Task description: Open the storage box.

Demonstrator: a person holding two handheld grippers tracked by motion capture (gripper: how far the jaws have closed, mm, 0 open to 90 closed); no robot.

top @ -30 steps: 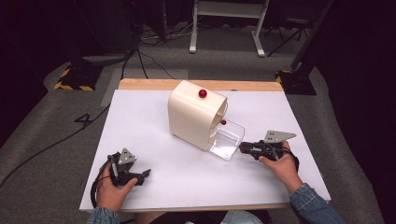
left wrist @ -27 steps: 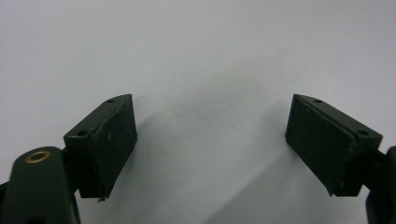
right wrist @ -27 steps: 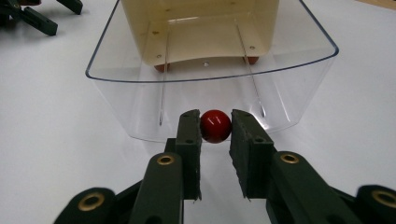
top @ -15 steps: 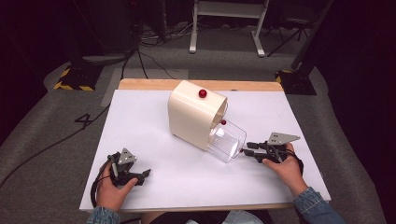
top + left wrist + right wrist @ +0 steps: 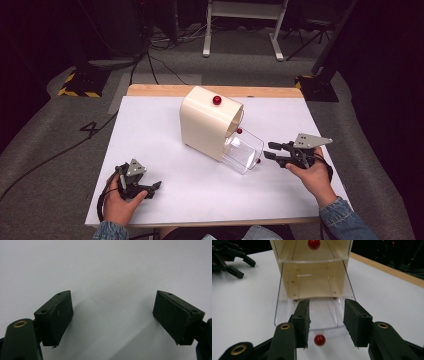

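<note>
- Worktop [image 5: 165, 130]: one, white surface with a wooden strip along its far edge; grey floor around it.
- Cream box [image 5: 207, 120]: one, rounded top, standing at the worktop's middle, open front turned toward the right hand-held gripper.
- Clear drawer [image 5: 243, 150]: one, transparent, pulled part-way out of the cream box's lower front, resting on the worktop.
- Red knobs: three visible in the high view. One on the box top [image 5: 217, 100], one on the box front above the drawer [image 5: 239, 131], one on the drawer's outer face [image 5: 258, 161].
- Left hand-held gripper [image 5: 150, 189]: one, held in the left hand [image 5: 120, 200] at the near left of the worktop, well apart from the box. Jaws spread wide over bare white surface, released.
- Right hand-held gripper [image 5: 268, 150]: one, held in the right hand [image 5: 312, 175], just beside the drawer's outer end. Jaws parted, grasping nothing; in the right gripper view the drawer knob [image 5: 319, 339] sits low between them, untouched.
- Black-and-yellow striped base [image 5: 80, 85]: one, on the floor beyond the far left corner.
- White frame legs [image 5: 240, 30]: on the floor behind the worktop.
</note>
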